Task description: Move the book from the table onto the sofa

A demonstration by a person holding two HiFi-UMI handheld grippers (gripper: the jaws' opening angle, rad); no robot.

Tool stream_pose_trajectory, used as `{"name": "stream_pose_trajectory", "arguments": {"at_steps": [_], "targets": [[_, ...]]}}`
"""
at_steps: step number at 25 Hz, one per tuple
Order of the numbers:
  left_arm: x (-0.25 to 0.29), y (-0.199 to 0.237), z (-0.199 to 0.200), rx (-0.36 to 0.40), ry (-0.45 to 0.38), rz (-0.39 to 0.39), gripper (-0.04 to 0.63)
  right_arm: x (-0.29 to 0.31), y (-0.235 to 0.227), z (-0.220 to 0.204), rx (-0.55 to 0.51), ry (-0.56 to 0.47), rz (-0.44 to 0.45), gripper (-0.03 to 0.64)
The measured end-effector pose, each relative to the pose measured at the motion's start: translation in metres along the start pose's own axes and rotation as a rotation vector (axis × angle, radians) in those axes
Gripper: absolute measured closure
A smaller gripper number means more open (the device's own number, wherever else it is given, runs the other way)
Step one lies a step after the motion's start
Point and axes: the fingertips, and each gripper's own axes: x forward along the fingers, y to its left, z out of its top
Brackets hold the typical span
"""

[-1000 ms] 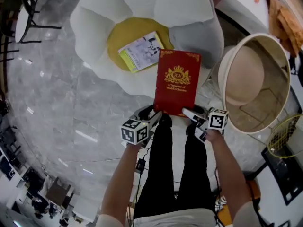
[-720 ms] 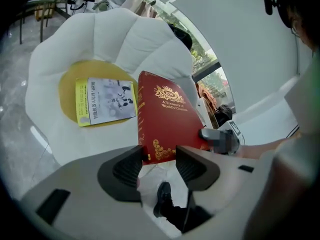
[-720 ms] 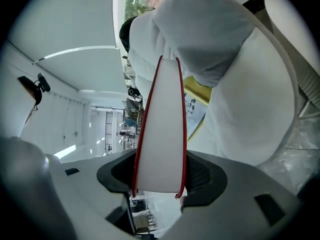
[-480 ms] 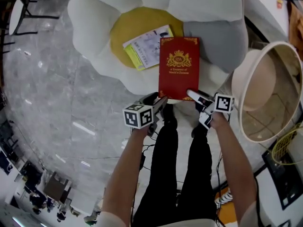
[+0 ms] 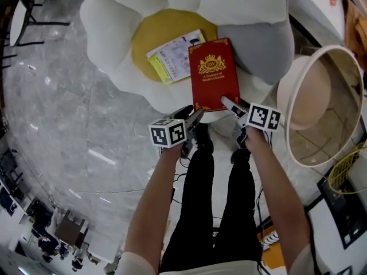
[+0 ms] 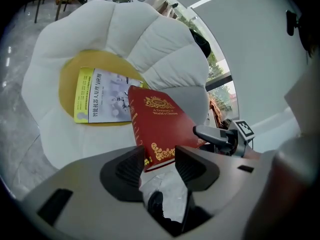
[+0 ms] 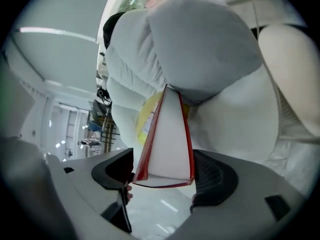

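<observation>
Lying on the flower-shaped sofa [image 5: 114,22], the red book [image 5: 213,79] rests cover up. Its far end lies between the yellow centre cushion [image 5: 152,30] and the grey petal [image 5: 258,44], and its near end reaches toward the sofa's near edge, where both grippers meet it.

A booklet [image 5: 170,55] with a yellow-green spine already takes up the middle of the yellow cushion. The book's far left corner touches its right edge and slightly overlaps it. The grey petal bulges up on the right and far side, and in the right gripper view the book's far end butts against it.

The left gripper [image 5: 192,114] sits at the book's near left corner. Its jaws stand apart with that corner showing in the gap between them, and no pad can be seen pressing on it.

The right gripper [image 5: 232,110] is at the near right corner. Its jaws have just been opening and now stand wide on either side of the book's page edge, with each pad just clear of a cover.

To the right of the right gripper, and apart from it, stands a round cream tub-shaped piece [image 5: 307,96] with a raised rim. The person's legs [image 5: 206,199], in black trousers, stand just near of the sofa on the grey marble floor [image 5: 74,125], directly below the two grippers in the head view. A cable trails on the floor by the feet.
</observation>
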Motion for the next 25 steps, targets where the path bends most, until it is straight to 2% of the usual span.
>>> {"name": "stream_pose_trajectory", "arguments": {"at_steps": [3,5,9,11,15,16,18,20,25], "targets": [[-0.010,-0.009,0.009,0.007,-0.023,-0.001,0.407,-0.027,-0.005,0.002,-0.115,-0.031,-0.115,0.258],[-0.022,-0.021,0.014,0.019,-0.040,-0.011,0.410,-0.053,0.000,0.005,-0.141,-0.075,-0.122,0.259],[-0.062,-0.062,0.021,0.055,-0.080,-0.050,0.491,-0.123,0.047,0.006,-0.188,-0.187,-0.006,0.264],[-0.088,-0.088,0.028,0.107,-0.109,-0.060,0.525,-0.158,0.080,0.004,-0.247,-0.220,0.048,0.280],[-0.143,-0.147,0.053,0.233,-0.188,-0.064,0.575,-0.217,0.147,0.011,-0.448,-0.237,0.103,0.400],[-0.160,-0.165,0.055,0.253,-0.205,-0.065,0.580,-0.235,0.165,0.011,-0.490,-0.234,0.114,0.410],[-0.192,-0.203,0.057,0.296,-0.241,-0.061,0.591,-0.272,0.199,0.015,-0.550,-0.244,0.145,0.490],[-0.221,-0.237,0.058,0.334,-0.279,-0.057,0.594,-0.307,0.228,0.022,-0.574,-0.274,0.178,0.541],[-0.278,-0.302,0.039,0.387,-0.332,-0.044,0.594,-0.383,0.278,0.017,-0.654,-0.301,0.231,0.565]]}}
